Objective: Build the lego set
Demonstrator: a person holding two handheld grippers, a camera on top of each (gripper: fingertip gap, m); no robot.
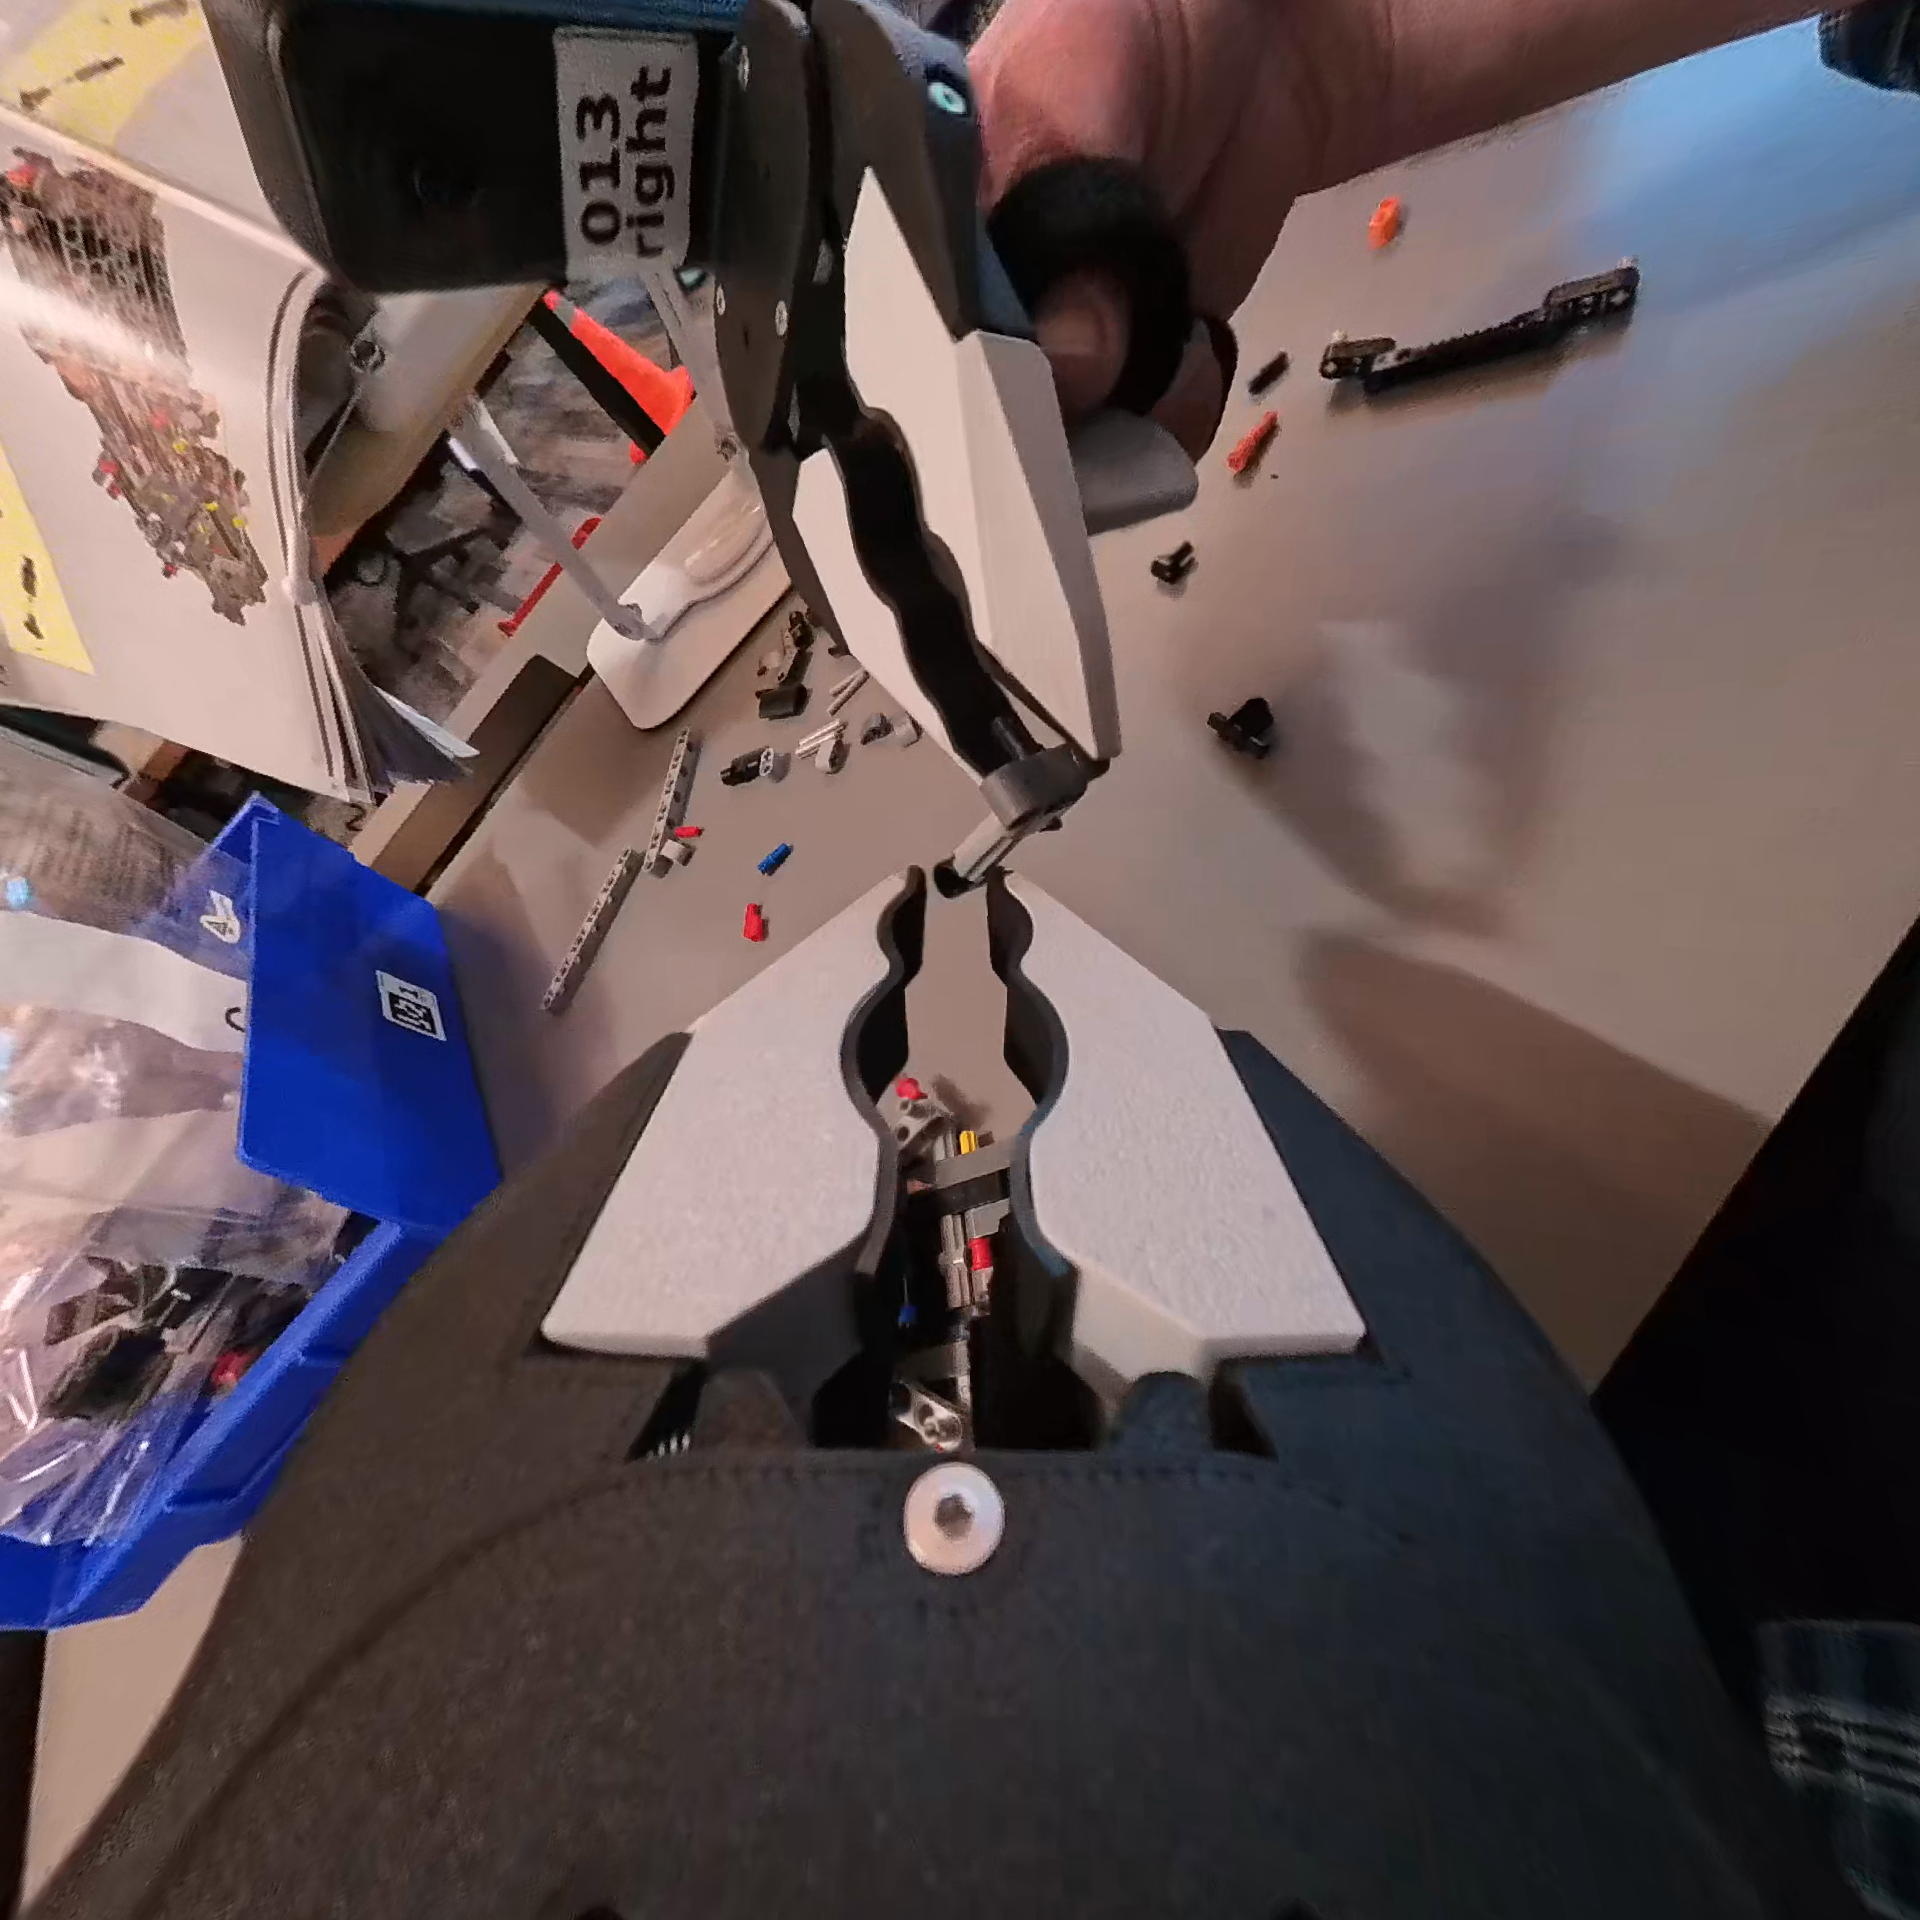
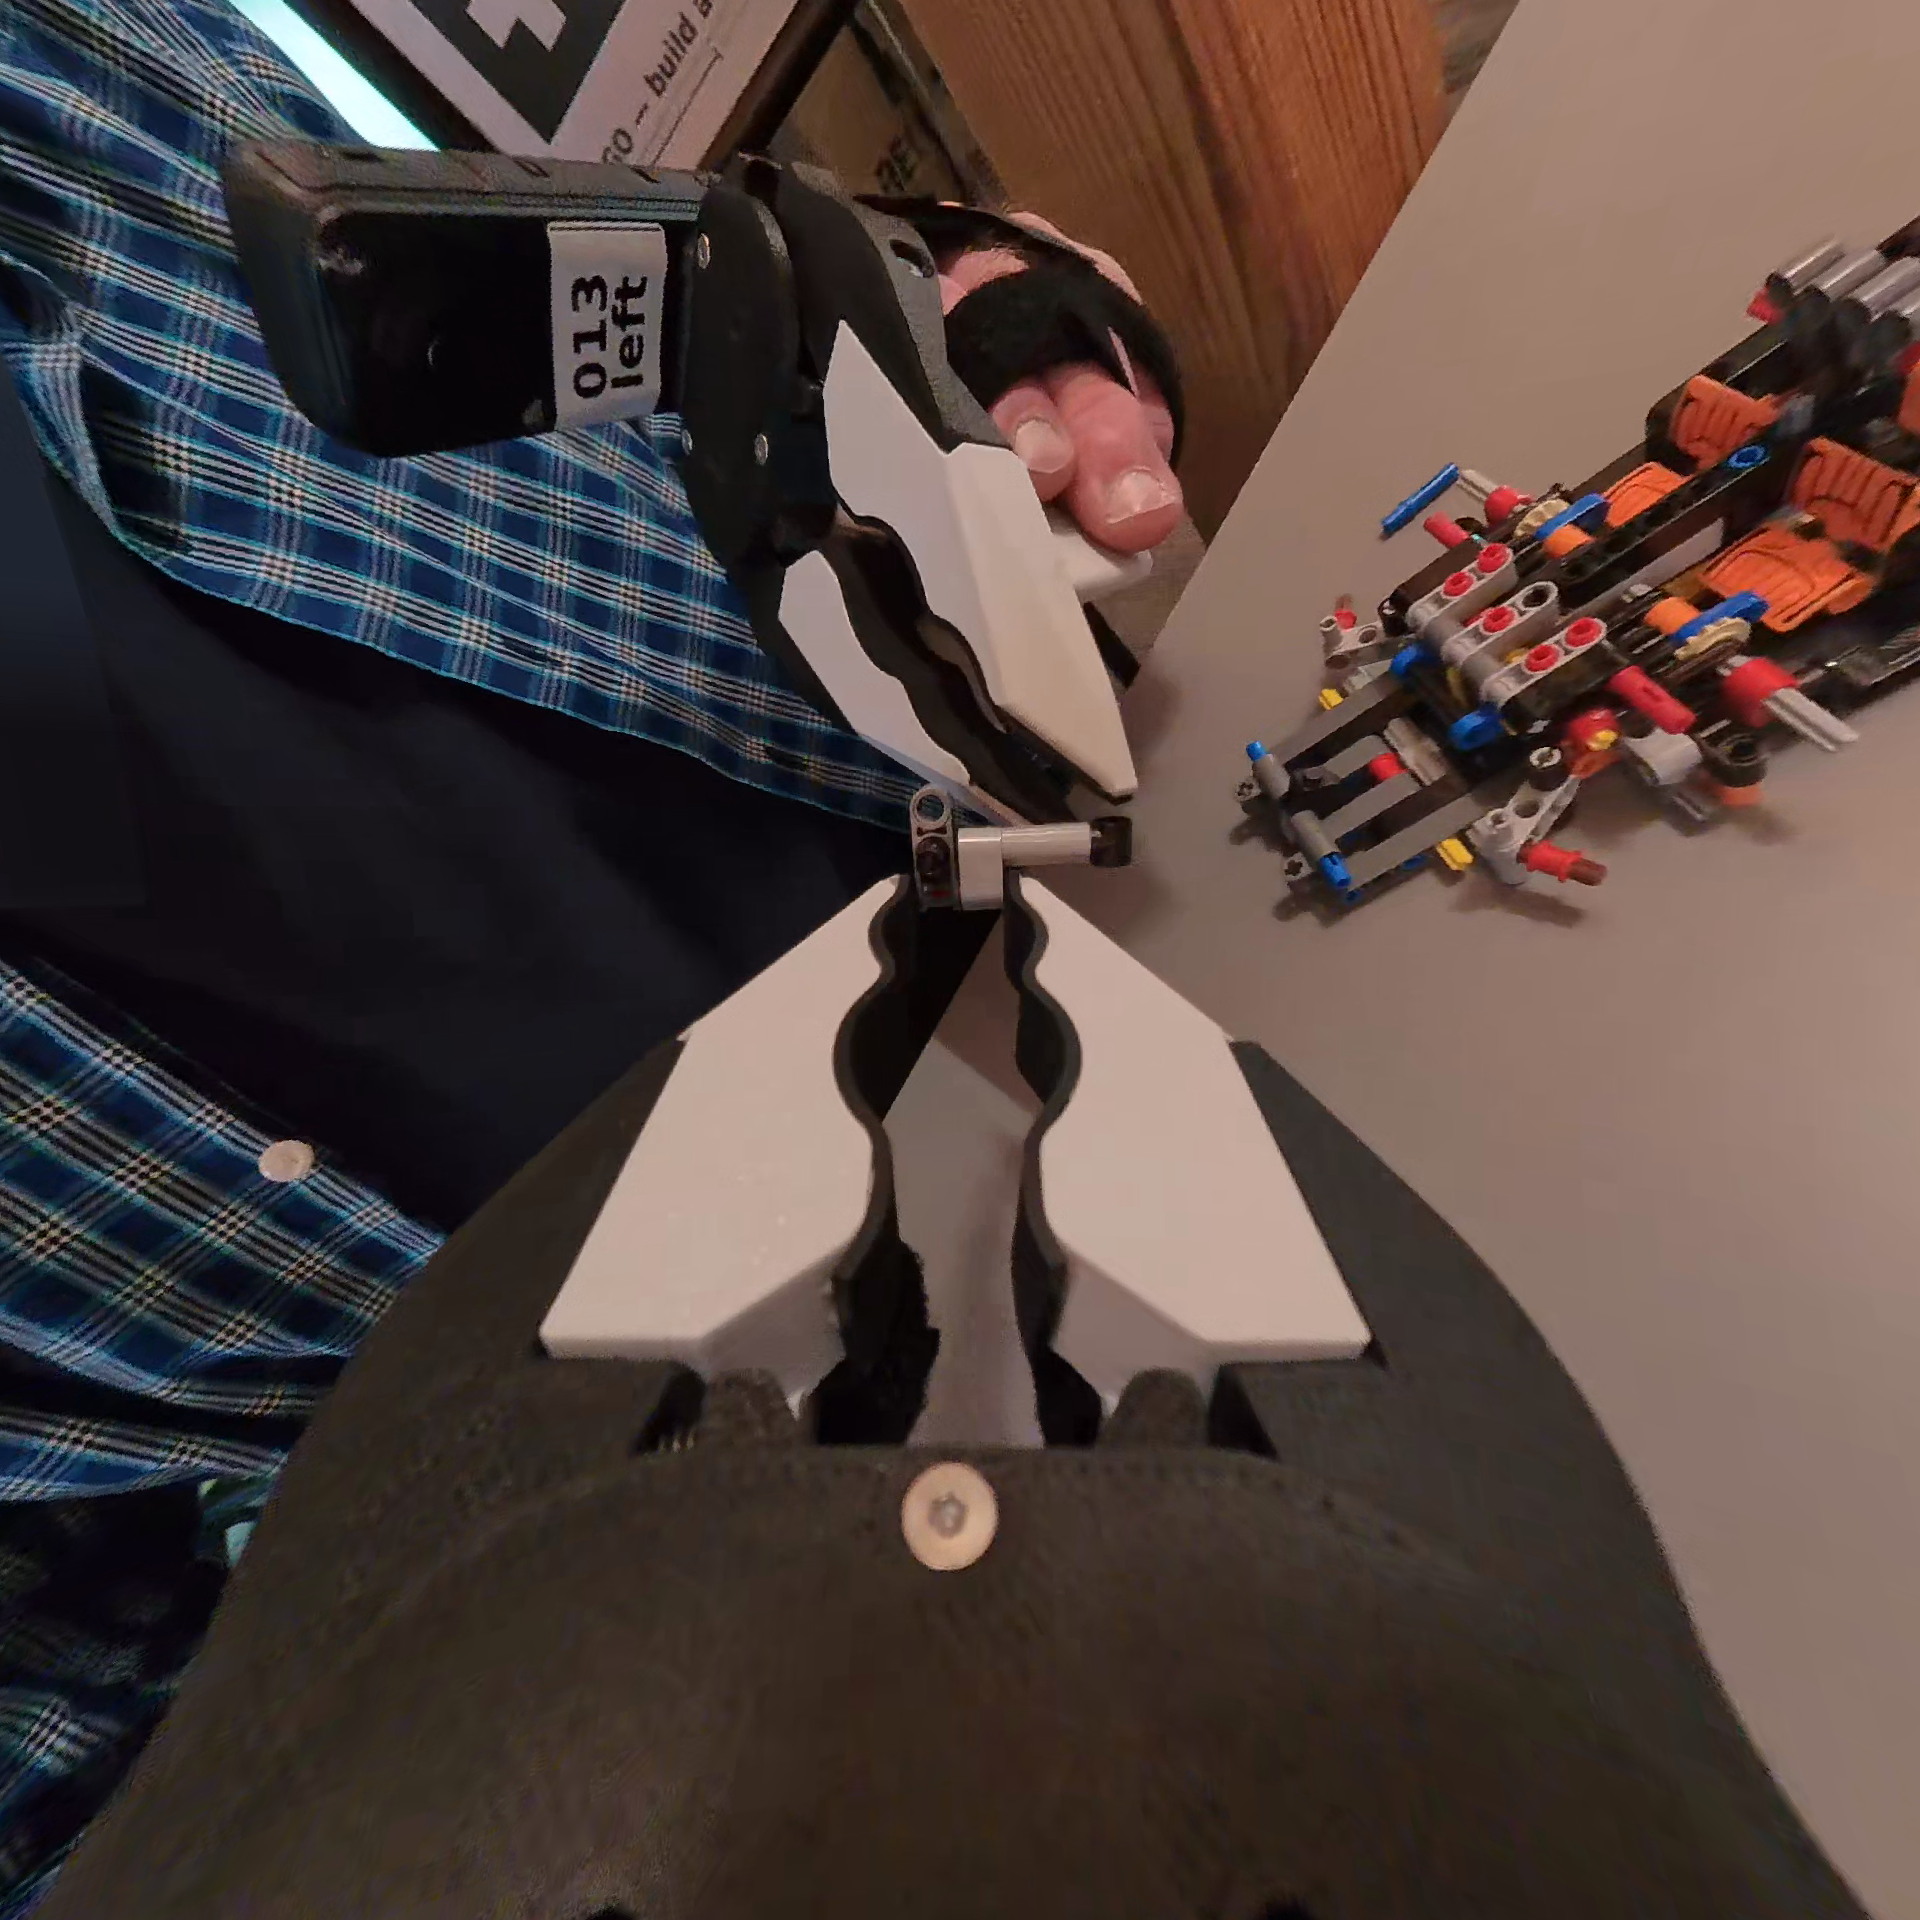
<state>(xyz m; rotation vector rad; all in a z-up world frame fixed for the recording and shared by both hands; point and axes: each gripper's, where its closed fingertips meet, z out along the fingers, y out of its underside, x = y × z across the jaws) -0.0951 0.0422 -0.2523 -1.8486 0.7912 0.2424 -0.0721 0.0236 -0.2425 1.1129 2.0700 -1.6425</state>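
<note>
Right wrist view: my right gripper [image 2: 951, 883] pinches a small grey connector piece [image 2: 971, 857] | left gripper [image 2: 1081, 805] clamps its black pin end | car chassis [image 2: 1621, 665] on table [image 2: 1558, 1247] half-built | loose parts [image 1: 769, 769] remain, much left.

Matt grey table [image 2: 1558, 1143], glossy plastic model [image 2: 1621, 644], checked cloth sleeve [image 2: 468, 540].

Your bin of bagged parts [image 1: 353, 1049] sits at the counter's [image 1: 1455, 727] left edge, the instruction booklet [image 1: 156, 468] behind it. Loose pins [image 1: 774, 858] lie mid-counter; the car chassis [image 2: 1621, 665] sits well apart.
</note>
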